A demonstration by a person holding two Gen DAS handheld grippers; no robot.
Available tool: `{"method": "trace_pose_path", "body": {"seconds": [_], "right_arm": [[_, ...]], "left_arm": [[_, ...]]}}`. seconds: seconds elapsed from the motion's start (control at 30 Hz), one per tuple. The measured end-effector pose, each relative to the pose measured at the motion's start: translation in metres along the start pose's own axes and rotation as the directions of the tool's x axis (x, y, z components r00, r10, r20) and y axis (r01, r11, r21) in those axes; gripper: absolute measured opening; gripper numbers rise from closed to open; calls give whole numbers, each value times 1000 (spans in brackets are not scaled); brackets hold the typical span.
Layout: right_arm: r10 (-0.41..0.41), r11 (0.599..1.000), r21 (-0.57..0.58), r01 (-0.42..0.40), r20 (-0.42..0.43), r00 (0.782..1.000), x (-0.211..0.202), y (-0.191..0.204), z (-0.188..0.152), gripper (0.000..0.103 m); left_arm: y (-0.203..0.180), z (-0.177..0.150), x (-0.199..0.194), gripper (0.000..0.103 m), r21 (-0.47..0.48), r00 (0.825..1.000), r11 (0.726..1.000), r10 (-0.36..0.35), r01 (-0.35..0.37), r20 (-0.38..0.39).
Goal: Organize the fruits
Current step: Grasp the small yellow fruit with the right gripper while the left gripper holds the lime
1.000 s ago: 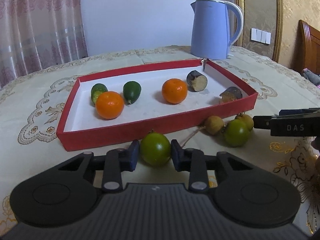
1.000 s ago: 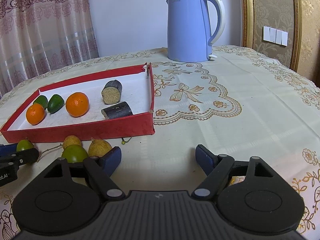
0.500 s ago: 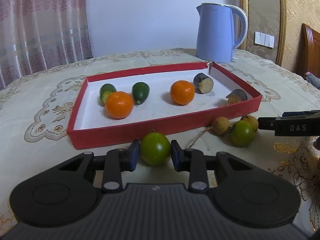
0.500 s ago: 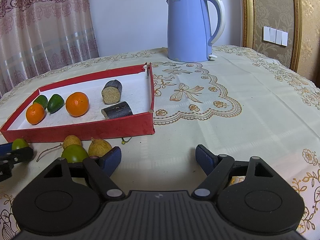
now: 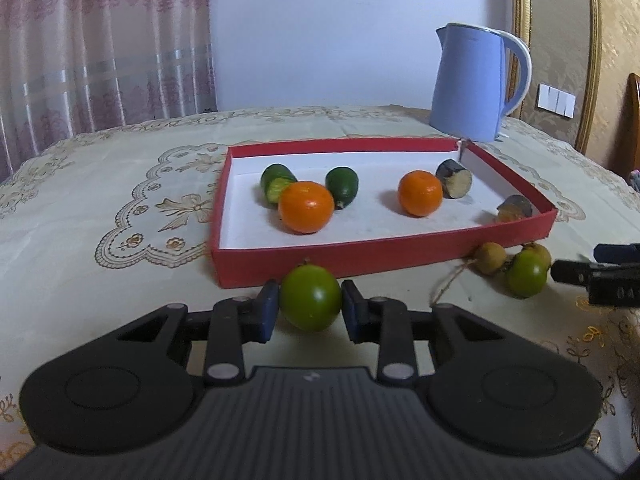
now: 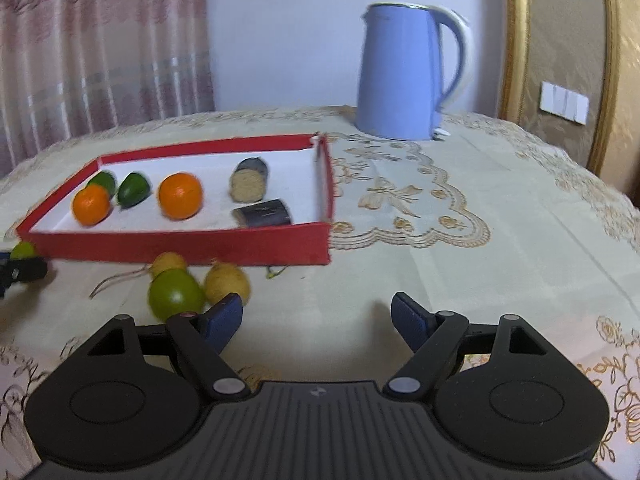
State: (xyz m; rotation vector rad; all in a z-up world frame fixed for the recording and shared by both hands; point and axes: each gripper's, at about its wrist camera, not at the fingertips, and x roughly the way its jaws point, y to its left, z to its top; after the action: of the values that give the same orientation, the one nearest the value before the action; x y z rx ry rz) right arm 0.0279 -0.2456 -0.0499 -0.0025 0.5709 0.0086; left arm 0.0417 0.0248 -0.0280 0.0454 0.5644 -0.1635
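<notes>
My left gripper [image 5: 309, 306] is shut on a round green fruit [image 5: 310, 297] and holds it just in front of the red tray [image 5: 384, 252]. The tray holds two oranges [image 5: 306, 206], two dark green fruits [image 5: 342, 182] and two dark cut pieces [image 5: 454, 179]. Another green fruit [image 6: 175, 293] and two yellow-brown fruits [image 6: 227, 282] on a twig lie on the cloth before the tray. My right gripper [image 6: 318, 320] is open and empty, its left finger beside those fruits.
A blue kettle [image 5: 474, 85] stands behind the tray's far right corner. An embroidered tablecloth [image 6: 460, 248] covers the round table. A curtain [image 5: 100, 40] hangs at the back left, and a wall with switches [image 6: 564, 102] is to the right.
My left gripper has lifted with the green fruit and shifted left, so the tray sits further right in its view. My right gripper has moved forward toward the loose fruits.
</notes>
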Motion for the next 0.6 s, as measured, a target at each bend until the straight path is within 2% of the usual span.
{"method": "trace_pose_path", "body": {"seconds": [0.13,0.6], "right_arm": [[34,999,-15,-34,-7,999,-1,5,-1,82],[76,994,-73,-75,0,997,12,17,8,82]], "left_arm": [[1,-1,0,30,-3,1000,1000,0,0,0],[3,-1,2,30,-12,1000,1000,-5,5,-7]]}}
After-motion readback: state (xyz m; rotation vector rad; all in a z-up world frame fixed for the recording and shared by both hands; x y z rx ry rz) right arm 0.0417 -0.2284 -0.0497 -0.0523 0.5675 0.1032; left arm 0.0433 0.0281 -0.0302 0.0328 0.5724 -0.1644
